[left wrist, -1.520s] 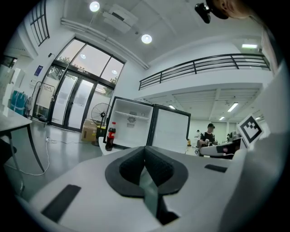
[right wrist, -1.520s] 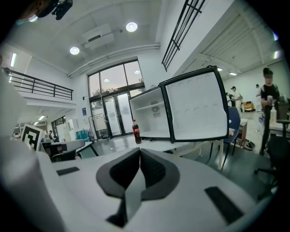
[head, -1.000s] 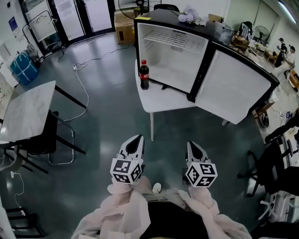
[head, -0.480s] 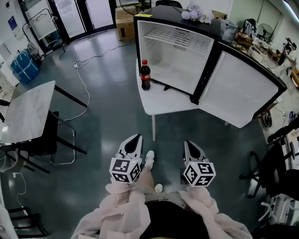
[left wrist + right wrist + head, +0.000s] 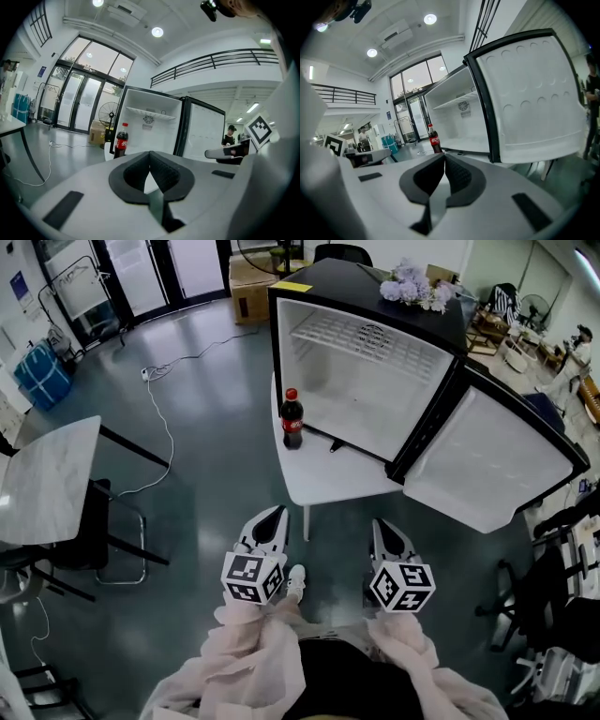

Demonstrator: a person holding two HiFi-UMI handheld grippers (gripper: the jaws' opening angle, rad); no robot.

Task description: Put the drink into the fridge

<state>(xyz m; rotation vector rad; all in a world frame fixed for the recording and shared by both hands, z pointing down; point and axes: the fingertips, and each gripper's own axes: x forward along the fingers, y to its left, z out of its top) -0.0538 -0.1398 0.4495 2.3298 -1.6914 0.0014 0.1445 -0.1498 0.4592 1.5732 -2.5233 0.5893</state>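
A cola bottle (image 5: 292,418) with a red cap and red label stands upright on a small white table (image 5: 323,471), just left of the open fridge (image 5: 366,371). The fridge interior is white with a wire shelf; its door (image 5: 487,465) swings out to the right. The bottle also shows far ahead in the left gripper view (image 5: 122,140) and the right gripper view (image 5: 434,139). My left gripper (image 5: 274,519) and right gripper (image 5: 386,531) are held low, well short of the table. Both are shut with nothing between the jaws.
A grey table (image 5: 42,479) with a black chair (image 5: 112,531) stands at the left. A white cable (image 5: 164,423) trails over the dark floor. A cardboard box (image 5: 248,277) sits behind the fridge. Black chairs (image 5: 553,587) stand at the right. Flowers (image 5: 417,287) lie on the fridge top.
The fridge, table and bottle have come closer and lower in the head view as the person walks forward. Both grippers keep their place and stay shut.
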